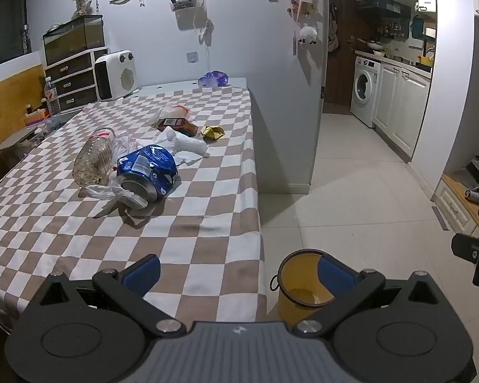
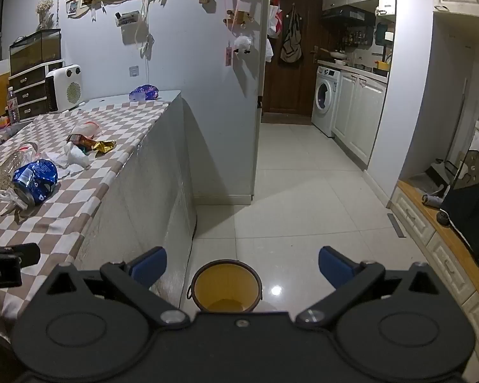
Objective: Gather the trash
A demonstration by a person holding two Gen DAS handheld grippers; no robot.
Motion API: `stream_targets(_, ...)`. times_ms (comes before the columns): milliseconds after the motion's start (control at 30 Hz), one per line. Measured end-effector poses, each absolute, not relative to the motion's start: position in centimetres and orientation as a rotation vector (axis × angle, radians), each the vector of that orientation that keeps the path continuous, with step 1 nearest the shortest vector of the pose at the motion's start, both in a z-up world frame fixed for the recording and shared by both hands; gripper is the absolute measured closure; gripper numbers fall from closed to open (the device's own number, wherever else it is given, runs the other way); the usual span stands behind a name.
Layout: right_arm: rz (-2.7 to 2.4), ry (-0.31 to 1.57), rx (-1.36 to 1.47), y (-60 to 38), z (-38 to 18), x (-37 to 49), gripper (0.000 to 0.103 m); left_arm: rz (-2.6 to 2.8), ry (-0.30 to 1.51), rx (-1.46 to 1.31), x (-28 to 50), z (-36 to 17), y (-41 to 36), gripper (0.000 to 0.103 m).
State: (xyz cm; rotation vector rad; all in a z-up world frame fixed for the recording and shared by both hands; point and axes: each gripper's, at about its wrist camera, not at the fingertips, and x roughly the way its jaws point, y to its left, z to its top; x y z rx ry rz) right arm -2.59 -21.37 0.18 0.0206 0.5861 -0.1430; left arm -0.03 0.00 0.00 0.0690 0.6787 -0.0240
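The yellow bin (image 2: 225, 284) stands on the floor beside the tabletop (image 1: 207, 233), nothing visible inside. Left claw (image 1: 238, 274) and right claw (image 2: 242, 266) both gape apart, holding nothing.

On the surface (image 1: 207, 255) I count one clear bottle (image 1: 94, 158), one crushed blue can (image 1: 147, 172), one gold wrapper (image 1: 212, 133), one red packet (image 1: 177, 124), one white tissue wad (image 1: 185, 145) and two thin plastic bags (image 1: 118, 194) (image 1: 172, 111). One yellow bin (image 2: 225, 284) stands on the floor. At the back I count one heater (image 1: 116, 75) and one upright bottle (image 1: 52, 97).
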Motion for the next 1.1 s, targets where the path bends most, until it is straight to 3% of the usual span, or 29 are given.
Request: stream_targets(1100, -0.142, 0.593, 0.018, -21.32, 0.15, -2.67, 0.001, -0.023, 0.687, 0.065, -0.11, 0.01, 0.12, 0.0)
